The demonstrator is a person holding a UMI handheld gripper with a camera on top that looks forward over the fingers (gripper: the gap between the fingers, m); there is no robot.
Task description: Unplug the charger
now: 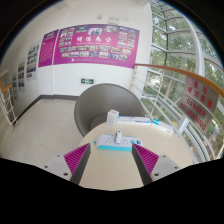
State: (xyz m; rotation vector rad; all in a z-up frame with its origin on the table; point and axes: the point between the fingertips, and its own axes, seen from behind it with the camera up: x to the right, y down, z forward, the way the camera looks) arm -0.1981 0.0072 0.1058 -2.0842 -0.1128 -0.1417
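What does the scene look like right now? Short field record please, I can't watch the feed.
setting: indoor hall, windows at the right, posters on far wall
surface: light table
charger: white block standing on the table, beyond the fingers
strip: white strip lying beside the charger
gripper: open, holding nothing
pads: pink, either side of the gap
contact: none yet

Ahead of you the pale curved counter (130, 135) sweeps round a grey circular well (108, 100). Beyond it hangs a magenta poster board (95, 45) on the far wall — tall windows (178, 50) line the side past an orange handrail (165, 72).
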